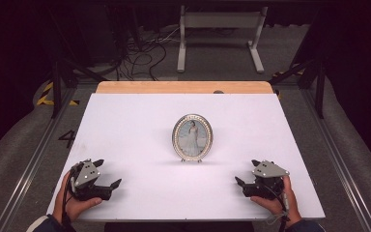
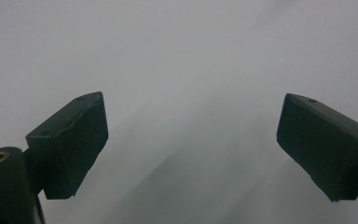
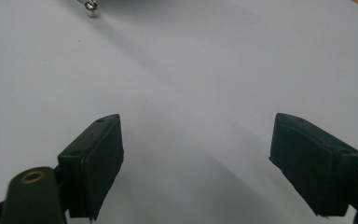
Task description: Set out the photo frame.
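Standing upright mid-table, oval picture frame [image 1: 192,137] holds a portrait; both grippers wide open, empty.

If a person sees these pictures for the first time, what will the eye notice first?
First the oval picture frame, standing upright alone in the middle of the white table, with a figure in a pale dress in its photo. Next the two black grippers at the near edge: the left gripper and the right gripper, both open, resting apart from the frame.

The photo inside the oval picture frame [image 1: 192,137] was too small to make out. In the right gripper view, only one ball foot [image 3: 91,9] of it showed, the rest cut off by the top edge.
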A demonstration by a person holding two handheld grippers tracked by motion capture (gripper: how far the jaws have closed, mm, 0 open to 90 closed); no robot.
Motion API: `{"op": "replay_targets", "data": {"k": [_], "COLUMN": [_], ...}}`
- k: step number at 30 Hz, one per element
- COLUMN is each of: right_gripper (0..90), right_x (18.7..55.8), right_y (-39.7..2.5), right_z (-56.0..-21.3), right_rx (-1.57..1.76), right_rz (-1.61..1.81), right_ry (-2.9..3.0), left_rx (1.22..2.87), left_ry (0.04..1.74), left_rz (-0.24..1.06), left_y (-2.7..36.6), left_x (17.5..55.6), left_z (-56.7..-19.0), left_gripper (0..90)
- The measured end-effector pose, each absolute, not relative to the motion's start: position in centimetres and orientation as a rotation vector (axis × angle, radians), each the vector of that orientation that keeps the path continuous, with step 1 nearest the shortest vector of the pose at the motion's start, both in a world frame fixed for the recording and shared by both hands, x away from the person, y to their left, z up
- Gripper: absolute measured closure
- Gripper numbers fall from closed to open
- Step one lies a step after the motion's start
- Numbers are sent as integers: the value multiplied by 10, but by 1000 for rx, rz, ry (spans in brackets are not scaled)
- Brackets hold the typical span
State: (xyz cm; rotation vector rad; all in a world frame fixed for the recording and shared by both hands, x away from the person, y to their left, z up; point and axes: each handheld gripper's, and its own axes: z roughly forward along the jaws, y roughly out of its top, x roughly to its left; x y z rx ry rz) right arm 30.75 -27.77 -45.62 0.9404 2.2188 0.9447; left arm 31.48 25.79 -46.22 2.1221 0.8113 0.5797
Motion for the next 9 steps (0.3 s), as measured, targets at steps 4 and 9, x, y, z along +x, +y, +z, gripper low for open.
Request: {"op": "replay_targets", "data": {"k": [4, 9], "right_gripper": [174, 174], "right_x": [308, 308], "right_y": [-278, -278], "right_z": [-457, -457], "right_rx": [948, 946], "right_rz": [942, 939], "right_ry": [2228, 2234], "left_rx": [2132, 2137], "left_ry": [808, 807], "left_rz": [582, 578], "left_y": [257, 255], "left_x": [315, 317], "left_z": [-463, -463], "left_gripper": [94, 94]}}
